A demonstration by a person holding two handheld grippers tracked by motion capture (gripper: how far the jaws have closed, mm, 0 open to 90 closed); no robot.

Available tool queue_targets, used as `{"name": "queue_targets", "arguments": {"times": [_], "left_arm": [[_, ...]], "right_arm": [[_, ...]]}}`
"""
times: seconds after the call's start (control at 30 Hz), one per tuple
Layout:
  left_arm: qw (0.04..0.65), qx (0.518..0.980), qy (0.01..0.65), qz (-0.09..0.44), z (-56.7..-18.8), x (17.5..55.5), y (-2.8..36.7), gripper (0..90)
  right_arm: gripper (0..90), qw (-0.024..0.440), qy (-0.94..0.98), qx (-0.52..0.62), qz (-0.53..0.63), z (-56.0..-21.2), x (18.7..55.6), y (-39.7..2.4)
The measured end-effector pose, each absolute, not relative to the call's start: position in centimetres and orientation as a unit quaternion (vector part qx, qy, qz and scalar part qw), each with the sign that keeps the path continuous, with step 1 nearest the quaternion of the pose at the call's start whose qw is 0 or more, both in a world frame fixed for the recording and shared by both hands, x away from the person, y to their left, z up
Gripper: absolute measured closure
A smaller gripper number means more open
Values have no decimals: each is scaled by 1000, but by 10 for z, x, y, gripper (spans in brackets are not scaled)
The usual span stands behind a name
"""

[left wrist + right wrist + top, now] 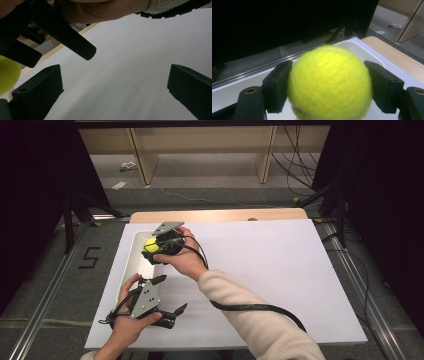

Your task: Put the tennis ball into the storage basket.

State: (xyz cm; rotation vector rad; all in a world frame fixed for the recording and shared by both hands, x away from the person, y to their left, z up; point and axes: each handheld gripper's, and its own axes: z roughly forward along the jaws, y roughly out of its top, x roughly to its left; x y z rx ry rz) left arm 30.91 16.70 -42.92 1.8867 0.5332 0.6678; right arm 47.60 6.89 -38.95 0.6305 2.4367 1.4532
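— White sheet over the surface [260, 270], dark curtains at the sides, a wooden frame at the back. What is in hand?

— The right gripper [159, 245] holds a ball [151, 245], yellow and fuzzy, above the tray [131, 256] at the left edge of the sheet. In the right gripper view the two jaws press the ball [329, 82] on either side, and the white tray [359, 48] lies below and behind it.

— Is the ball resting in the tray or clear of it?

— It looks to be held over the tray's far half, but whether it touches the floor of the tray cannot be told from these views.

— And the other hand?

— The left gripper [167, 295] sits near the front of the sheet, just beside the tray's near end. Its jaws stand wide apart with nothing between them; in the left gripper view they frame bare white sheet, with the ball [7, 75] at the left edge.

— So which step is this?

— Judging by the pose, the ball is either being set into the tray or lifted from it; placing seems the likelier reading.

— What would the next move ask for?

— If placing, lower the ball until the tray bears it, then part the jaws gently so it does not roll, and lift straight up clear of the rim.
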Motion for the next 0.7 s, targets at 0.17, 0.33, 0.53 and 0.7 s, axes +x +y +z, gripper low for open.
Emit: {"name": "queue_targets", "arguments": {"times": [0.17,0.33,0.53,0.7], "left_arm": [[509,784,221,277,-429,309,167,0],[508,785,221,278,-430,309,167,0],[509,784,221,277,-430,309,167,0],[509,784,221,277,-430,309,167,0]], "right_arm": [[266,114,835,211,495,-390,476,74],[266,111,838,205,493,-389,477,79],[266,109,840,206,491,-391,478,85],[266,107,841,204,489,-390,478,88]]}}
